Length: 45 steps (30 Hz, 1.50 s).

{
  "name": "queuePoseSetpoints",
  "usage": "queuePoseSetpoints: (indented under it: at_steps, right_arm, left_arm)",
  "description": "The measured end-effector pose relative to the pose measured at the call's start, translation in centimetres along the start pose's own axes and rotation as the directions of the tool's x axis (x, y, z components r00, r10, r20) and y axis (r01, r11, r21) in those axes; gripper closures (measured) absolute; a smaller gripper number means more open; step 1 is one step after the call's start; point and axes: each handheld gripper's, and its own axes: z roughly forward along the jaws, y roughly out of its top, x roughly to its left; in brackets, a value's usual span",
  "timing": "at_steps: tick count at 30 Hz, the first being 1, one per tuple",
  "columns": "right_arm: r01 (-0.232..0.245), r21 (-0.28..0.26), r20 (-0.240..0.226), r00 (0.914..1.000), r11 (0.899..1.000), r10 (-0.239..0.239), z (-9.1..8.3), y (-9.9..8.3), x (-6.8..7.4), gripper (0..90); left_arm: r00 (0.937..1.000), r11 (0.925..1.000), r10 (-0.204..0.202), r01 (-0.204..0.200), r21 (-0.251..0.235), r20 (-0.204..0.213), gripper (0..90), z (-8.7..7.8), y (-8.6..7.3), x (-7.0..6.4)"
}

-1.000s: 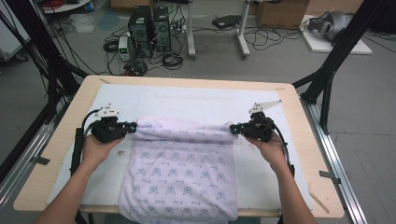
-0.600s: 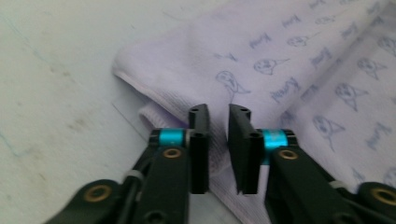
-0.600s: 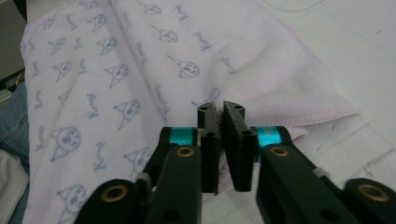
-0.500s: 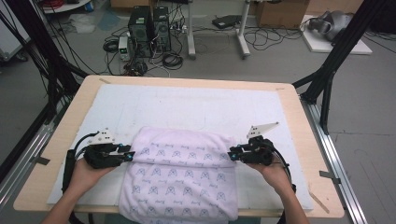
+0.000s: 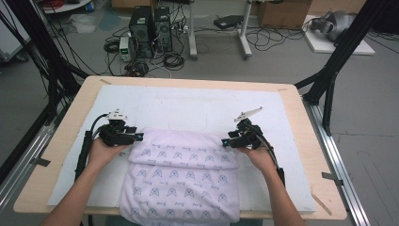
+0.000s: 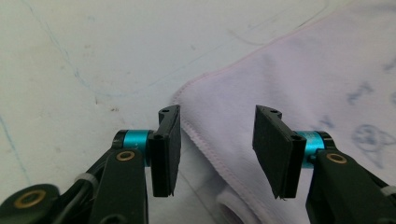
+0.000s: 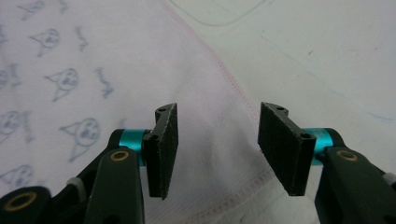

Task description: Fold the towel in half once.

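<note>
My left gripper (image 5: 136,136) sits at the left end of the towel's (image 5: 181,181) folded top edge, and my right gripper (image 5: 227,142) sits at the right end of that same edge. Both point inward, toward each other across the cloth.

The towel lies on the white mat (image 5: 197,106) that covers the table (image 5: 301,117), near my side of it. It is pale lilac with a small printed pattern, and its far part is folded over toward me, so a doubled band runs across the top. Its near edge hangs just over the front of the table.

In the left gripper view my jaws stand well apart with nothing between them. The towel (image 6: 299,88) has its hemmed corner right under the gap: the left pad (image 6: 166,149) is over bare mat (image 6: 84,60) just beside the hem, and the right pad (image 6: 275,151) is over the cloth. A rolled bit of fold shows low between them (I can't tell whether either pad touches the fabric).

In the right gripper view my jaws are also wide apart and hold nothing. Here the towel (image 7: 93,70) fills the left side, its stitched hem running slantwise under the gap. The left pad (image 7: 163,149) is over the cloth and the right pad (image 7: 282,147) is over the hem's edge, with mat (image 7: 327,51) beyond.

My hands (image 5: 106,153) rest low on the mat at either side of the towel.
</note>
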Motion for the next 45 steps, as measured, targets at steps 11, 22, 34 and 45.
queuePoseSetpoints:
  at_steps: [11,22,34,45]
  right_arm:
    - [0.030,0.017,0.017,0.9994,0.999,-0.031,1.1,-0.1,-0.2,84.5]
    - [0.071,-0.124,-0.014,0.9972,0.990,-0.073,-3.0,0.9,1.3,84.9]
    - [0.195,-0.241,-0.067,0.9739,0.951,-0.217,-8.0,-2.5,7.2,84.5]
    - [0.232,-0.244,-0.170,0.9458,0.942,-0.277,-8.9,-7.4,10.8,72.0]
  left_arm:
    - [0.9974,0.9972,0.070,-0.070,0.027,-0.014,85.8,1.0,-0.1,-0.4]
    - [0.9985,0.9922,0.054,-0.053,-0.113,0.004,86.1,-3.3,0.5,-0.8]
    - [0.9803,0.9548,0.193,-0.177,-0.239,0.043,85.8,-9.5,-3.2,-5.5]
    - [0.9623,0.9490,0.239,-0.203,-0.241,0.130,69.2,-12.2,-8.8,-8.8]
